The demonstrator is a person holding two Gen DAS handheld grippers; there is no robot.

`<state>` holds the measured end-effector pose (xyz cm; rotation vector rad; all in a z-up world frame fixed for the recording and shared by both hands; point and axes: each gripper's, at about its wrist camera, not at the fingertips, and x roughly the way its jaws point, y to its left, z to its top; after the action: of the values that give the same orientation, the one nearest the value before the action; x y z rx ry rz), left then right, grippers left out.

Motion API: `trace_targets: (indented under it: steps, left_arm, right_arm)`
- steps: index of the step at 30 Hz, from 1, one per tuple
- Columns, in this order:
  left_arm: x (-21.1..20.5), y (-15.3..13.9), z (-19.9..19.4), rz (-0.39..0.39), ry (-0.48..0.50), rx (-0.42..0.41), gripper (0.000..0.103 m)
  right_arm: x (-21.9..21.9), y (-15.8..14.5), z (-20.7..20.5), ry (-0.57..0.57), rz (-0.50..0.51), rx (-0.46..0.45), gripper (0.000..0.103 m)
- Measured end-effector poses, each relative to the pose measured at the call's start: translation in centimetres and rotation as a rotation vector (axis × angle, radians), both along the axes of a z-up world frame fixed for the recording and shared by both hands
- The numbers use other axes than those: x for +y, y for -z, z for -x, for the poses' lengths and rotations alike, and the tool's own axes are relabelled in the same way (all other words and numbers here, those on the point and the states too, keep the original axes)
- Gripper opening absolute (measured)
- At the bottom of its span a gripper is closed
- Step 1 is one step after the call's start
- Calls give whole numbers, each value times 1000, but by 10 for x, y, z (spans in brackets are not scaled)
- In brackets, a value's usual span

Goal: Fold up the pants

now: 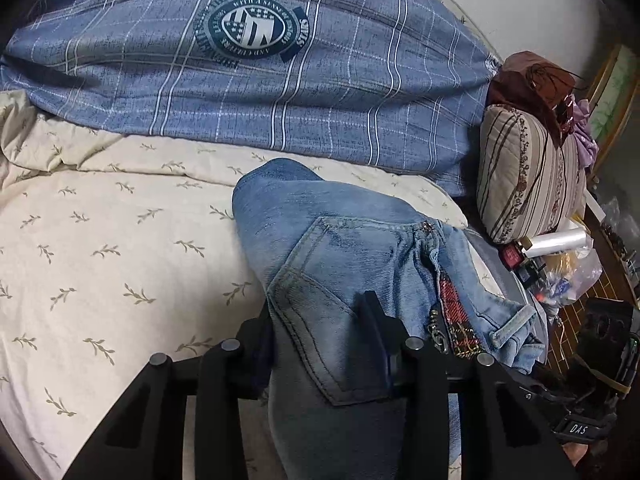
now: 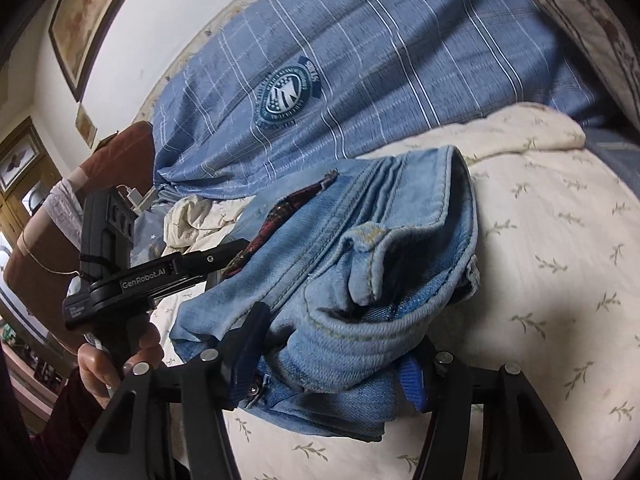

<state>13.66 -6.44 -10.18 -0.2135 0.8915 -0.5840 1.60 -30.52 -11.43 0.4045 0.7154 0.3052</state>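
The bed (image 1: 100, 240) spreads ahead of both grippers, its cream sheet giving a flat place to fold, with a blue quilt (image 1: 280, 80) heaped beyond. The jeans (image 1: 340, 240) lie bunched between the two grippers, partly raised off the sheet, likely so that they can be carried and laid down as one bundle. The left gripper (image 1: 320, 332) is clenched on the pocket end, denim filling its jaws, while the right gripper (image 2: 340, 344) clamps the thick waistband roll, which judging by its bulk keeps those jaws wide.
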Motion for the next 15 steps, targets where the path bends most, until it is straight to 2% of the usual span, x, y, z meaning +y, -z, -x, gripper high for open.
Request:
trace_targets:
  steps: [10, 15]
  left_arm:
    - [19, -21, -1, 14, -44, -70, 42]
    - [29, -25, -2, 5, -86, -103, 42]
  right_arm:
    - [24, -19, -4, -23, 68, -108, 60]
    - [40, -22, -11, -33, 72, -129, 60]
